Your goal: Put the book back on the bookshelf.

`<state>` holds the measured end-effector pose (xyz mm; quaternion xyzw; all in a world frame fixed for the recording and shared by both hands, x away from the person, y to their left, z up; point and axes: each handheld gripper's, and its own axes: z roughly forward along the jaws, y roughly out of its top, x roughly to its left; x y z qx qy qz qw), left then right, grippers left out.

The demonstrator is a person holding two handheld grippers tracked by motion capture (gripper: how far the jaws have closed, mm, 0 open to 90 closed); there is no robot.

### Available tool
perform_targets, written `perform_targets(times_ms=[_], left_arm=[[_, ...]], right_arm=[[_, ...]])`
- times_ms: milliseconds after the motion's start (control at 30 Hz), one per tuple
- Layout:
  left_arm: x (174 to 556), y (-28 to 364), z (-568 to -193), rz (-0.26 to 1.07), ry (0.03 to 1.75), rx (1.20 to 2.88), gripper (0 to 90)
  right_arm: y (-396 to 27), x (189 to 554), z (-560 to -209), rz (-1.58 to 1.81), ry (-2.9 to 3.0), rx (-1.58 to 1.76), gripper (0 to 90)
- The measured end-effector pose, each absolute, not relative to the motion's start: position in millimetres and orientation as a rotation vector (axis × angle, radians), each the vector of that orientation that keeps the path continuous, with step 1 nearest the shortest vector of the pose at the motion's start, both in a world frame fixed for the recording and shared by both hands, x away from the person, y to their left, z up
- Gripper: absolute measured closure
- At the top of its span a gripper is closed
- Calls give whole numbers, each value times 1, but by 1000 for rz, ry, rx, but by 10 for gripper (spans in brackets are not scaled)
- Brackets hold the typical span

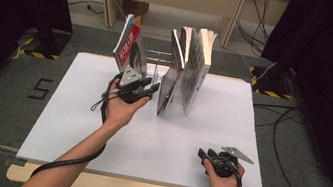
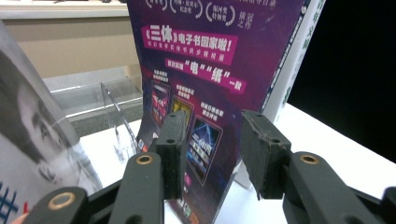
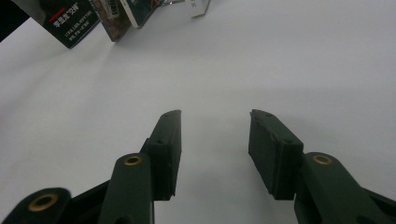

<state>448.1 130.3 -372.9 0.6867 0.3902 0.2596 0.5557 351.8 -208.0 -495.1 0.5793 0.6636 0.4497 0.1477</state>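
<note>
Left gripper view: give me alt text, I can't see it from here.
The left gripper has its black jaws open just before a purple book cover standing upright on the white table. A clear acrylic stand sits at left behind it.

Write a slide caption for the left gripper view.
Left gripper, jaws open, faces a purple-covered book standing on the white table.

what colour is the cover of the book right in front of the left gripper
Purple, with pink banners and white lettering on the book cover; clearest in the left gripper view.
</note>
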Motion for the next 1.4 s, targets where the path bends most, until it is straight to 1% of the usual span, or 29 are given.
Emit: perform_targets(times_ms=[433, 1400], left_arm=[[429, 154, -390, 595, 926, 1654, 606], [400, 208, -407, 599, 1005, 1605, 587]], right_arm=[[-207, 352, -495, 1284, 1913, 1651, 551], [-206, 352, -496, 1285, 1915, 1652, 551]])
